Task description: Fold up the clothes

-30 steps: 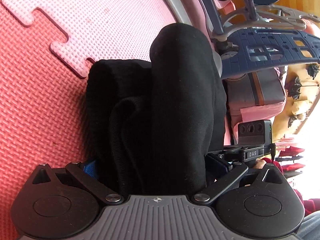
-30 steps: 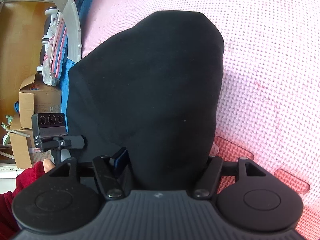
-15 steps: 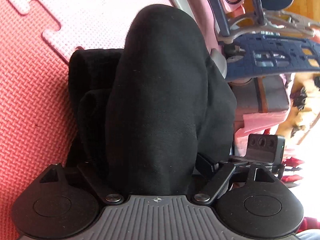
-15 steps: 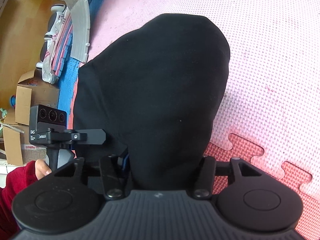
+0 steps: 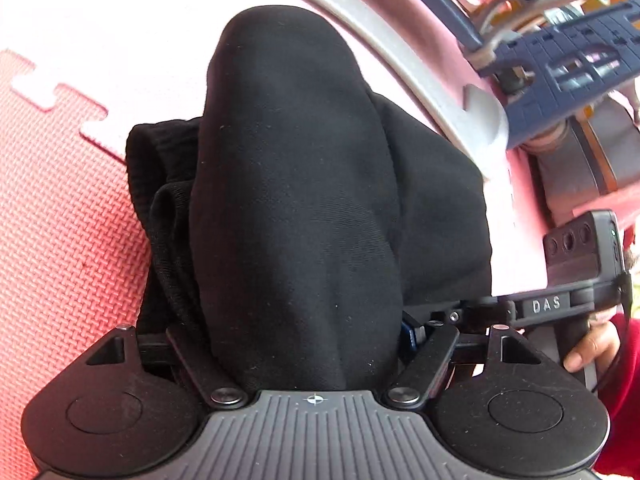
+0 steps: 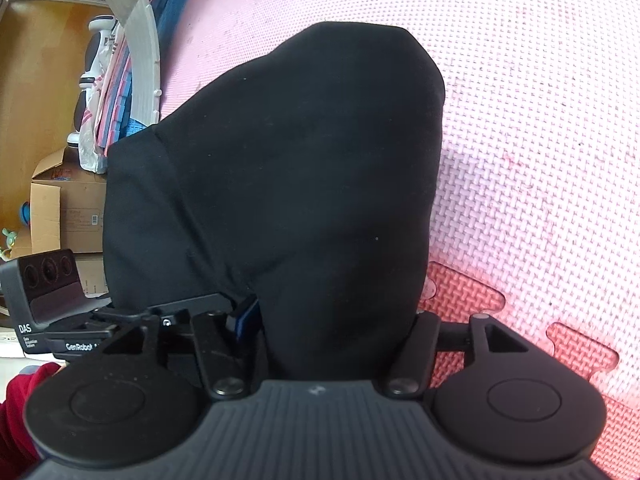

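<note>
- Left wrist view – the left tool (image 5: 308,344) has come up and tipped since a second ago; more pale pink mat (image 5: 120,32) now shows at 11 o'clock and the red mat tile (image 5: 60,220) has slid toward 8 o'clock.
- Its jaws are closing, with a thick fold of the black garment (image 5: 296,200) running between them and draped forward toward 12 o'clock. I judge this as gathering the cloth for the next fold – the ribbed edge bunched at 9 o'clock still lies on the floor mat.
- The fingertips are buried under the cloth, so whether the pads actually press on it I cannot tell.
- At 3 o'clock the other tool's camera block and a hand (image 5: 592,344) in a red sleeve are cut off by the frame edge.
- Right wrist view – this view has hardly shifted; the right tool (image 6: 336,344) sits over the same fold, and its jaws are opening a little with the black garment (image 6: 280,184) between them.
- The cloth fills the middle out to 12 o'clock and hides both fingertips, so the grip itself is not readable.
- The garment rests on the pink mat (image 6: 540,120), with a cardboard box (image 6: 60,208) at 9 o'clock – what kind of clothing it is, neither view shows.
</note>
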`<state>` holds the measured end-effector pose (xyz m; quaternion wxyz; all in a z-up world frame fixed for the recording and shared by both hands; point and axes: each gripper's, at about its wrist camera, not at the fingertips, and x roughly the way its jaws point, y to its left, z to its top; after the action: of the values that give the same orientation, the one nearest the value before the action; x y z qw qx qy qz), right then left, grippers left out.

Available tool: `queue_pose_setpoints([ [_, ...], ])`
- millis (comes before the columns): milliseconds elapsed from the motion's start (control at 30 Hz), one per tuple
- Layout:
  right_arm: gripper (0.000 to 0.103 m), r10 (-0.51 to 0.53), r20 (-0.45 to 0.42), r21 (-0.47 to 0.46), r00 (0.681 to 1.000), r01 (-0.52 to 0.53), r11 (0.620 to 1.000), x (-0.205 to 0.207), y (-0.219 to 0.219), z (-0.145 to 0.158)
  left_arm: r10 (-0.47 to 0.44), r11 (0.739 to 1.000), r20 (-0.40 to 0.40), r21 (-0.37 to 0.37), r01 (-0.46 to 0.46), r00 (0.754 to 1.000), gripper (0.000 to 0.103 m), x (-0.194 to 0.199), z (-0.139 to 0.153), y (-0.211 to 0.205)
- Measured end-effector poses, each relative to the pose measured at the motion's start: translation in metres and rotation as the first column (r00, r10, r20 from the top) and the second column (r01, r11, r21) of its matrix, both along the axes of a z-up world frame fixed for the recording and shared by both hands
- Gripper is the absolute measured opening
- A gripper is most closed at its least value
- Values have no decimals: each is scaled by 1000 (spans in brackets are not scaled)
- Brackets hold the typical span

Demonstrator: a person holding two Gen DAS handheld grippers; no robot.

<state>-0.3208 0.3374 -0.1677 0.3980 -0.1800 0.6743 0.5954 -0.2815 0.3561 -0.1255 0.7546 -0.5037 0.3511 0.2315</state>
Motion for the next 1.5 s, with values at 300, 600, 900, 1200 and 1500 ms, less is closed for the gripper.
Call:
queue_pose_setpoints([
  [300,70,73,47,-90,996,-68,994,-13,15,1,27,997,47,-79,-23,999,75,-30,-15,8],
  [600,79,118,64,-82,991,-113,990,-25,15,-4,-19,996,65,-86,24,998,75,-41,-29,9],
  [900,86,70,46,-1,996,-70,998,-24,-3,-5,-4,987,135,-159,25,991,75,-63,-42,13],
  [1200,90,17,-6,-59,1000,-18,998,-21,-4,-8,7,977,122,-211,19,992,76,-60,-44,17],
  [1500,52,20,10,29,1000,-20,999,-25,-33,18,-104,979,77,-169,116,992,62,-37,-24,17],
])
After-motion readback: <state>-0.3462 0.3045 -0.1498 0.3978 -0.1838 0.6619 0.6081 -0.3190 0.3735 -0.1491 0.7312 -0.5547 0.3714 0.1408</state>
